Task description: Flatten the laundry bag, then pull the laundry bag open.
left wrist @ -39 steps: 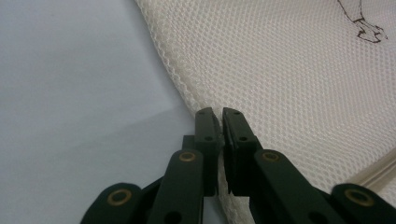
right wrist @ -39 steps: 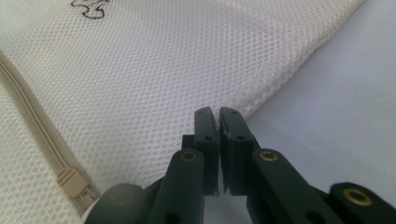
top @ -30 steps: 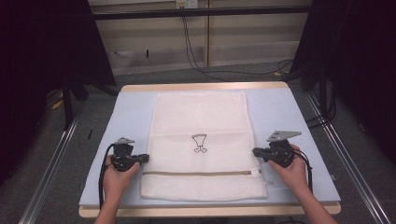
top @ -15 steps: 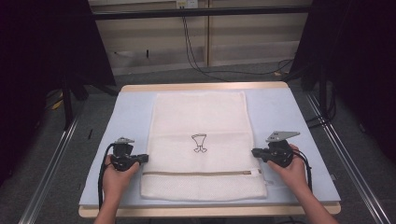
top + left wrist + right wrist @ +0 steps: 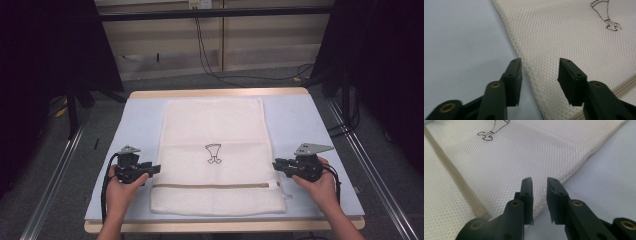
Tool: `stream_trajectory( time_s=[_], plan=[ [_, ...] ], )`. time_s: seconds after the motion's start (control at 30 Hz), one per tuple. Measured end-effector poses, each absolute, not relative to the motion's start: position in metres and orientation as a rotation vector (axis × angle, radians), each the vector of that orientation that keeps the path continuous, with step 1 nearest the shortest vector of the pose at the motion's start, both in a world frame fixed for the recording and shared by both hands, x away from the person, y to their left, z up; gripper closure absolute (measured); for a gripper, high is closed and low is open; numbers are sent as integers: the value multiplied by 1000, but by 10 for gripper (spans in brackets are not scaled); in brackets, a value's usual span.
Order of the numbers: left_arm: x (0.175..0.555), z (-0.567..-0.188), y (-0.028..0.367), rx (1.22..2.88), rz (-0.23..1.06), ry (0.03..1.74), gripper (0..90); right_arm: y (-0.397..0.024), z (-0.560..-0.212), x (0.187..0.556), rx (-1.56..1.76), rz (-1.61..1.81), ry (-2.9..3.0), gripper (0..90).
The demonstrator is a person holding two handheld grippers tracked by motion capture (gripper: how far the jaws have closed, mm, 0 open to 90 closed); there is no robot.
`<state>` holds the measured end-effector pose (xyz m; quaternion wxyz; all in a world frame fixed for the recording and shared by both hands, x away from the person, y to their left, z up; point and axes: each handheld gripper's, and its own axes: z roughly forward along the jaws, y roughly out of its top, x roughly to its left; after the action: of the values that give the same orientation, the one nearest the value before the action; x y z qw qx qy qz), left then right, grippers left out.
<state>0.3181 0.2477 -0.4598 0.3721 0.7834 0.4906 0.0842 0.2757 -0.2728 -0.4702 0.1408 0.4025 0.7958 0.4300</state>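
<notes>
A white mesh bag (image 5: 215,125) lies flat on the light blue table (image 5: 140,120), with a small black drawing (image 5: 213,153) at its middle and a beige zipper (image 5: 215,185) across its near part. My left gripper (image 5: 157,169) sits at the bag's left edge. Its jaws have just been opening and stand apart astride that edge (image 5: 540,61), pressing nothing. My right gripper (image 5: 275,164) sits at the bag's right edge, just above the zipper's end (image 5: 477,208). Its jaws have also just been opening and show a narrow gap (image 5: 539,180) over the mesh (image 5: 524,152), gripping nothing.
Bare blue surface runs along both sides of the bag. The table's wooden front rim (image 5: 225,227) is close to both hands. Metal rails (image 5: 55,180) flank the table on the floor, and cables (image 5: 210,55) hang behind it.
Both hands stay at the bag's side edges with hardly any shift. The bag lies flat as before.
</notes>
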Motion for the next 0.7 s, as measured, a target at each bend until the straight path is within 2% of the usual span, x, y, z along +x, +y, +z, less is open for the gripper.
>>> stream_trajectory(
  time_s=[0.07, 0.27, 0.47, 0.7],
  plan=[
    [318, -459, 246, 2005, 212, 1246, 459, -272, -470, 273, 1149, 1238, 2304, 756],
    [320, -459, 239, 1991, 187, 1210, 306, -269, -469, 265, 1071, 1222, 2314, 800],
    [316, -452, 224, 1991, 192, 1124, 264, -269, -470, 260, 1036, 1215, 2348, 886],
    [316, -448, 212, 1974, 192, 1009, 202, -270, -467, 252, 1074, 1213, 2348, 895]
  ],
)
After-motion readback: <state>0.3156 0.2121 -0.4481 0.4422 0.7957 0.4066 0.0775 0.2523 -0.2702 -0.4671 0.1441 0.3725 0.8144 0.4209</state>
